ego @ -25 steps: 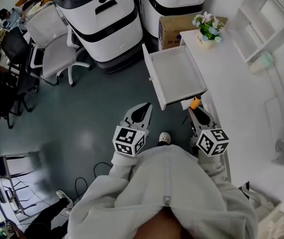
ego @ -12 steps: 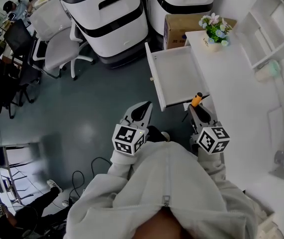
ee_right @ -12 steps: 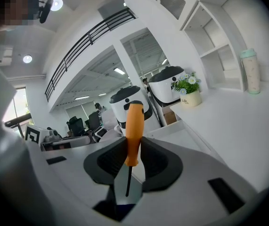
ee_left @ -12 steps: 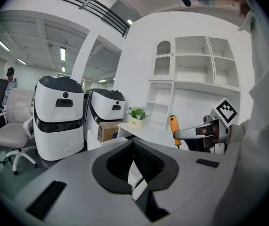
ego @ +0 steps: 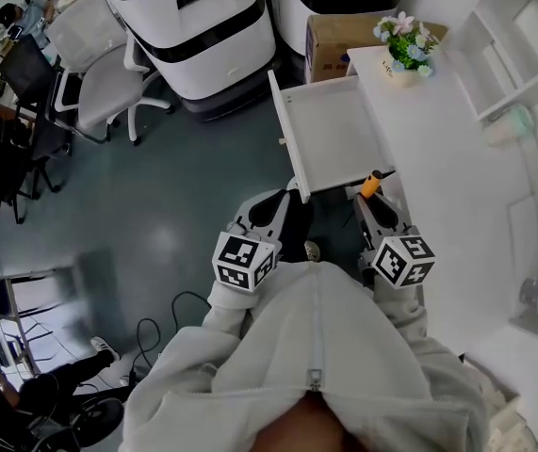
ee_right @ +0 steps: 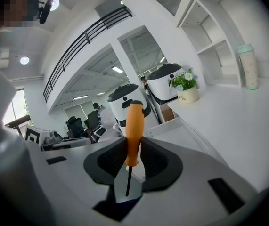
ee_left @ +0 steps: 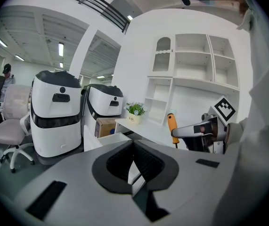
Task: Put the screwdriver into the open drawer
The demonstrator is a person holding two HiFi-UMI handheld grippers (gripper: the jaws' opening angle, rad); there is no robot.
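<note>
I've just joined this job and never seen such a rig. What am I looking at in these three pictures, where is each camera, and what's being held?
There is no robot arm: a person holds a two-jaw gripper in each hand. The head view looks steeply down from the person's head, with the left gripper at its left and the right gripper at its right. The other two pictures come from cameras riding on each gripper, looking along its jaws. The right gripper is shut on an orange-handled screwdriver, handle up. The left gripper's jaws are together, with nothing between them. Ahead are the white open drawer, apparently empty, and a white desk top carrying a small potted flowering plant.
</note>
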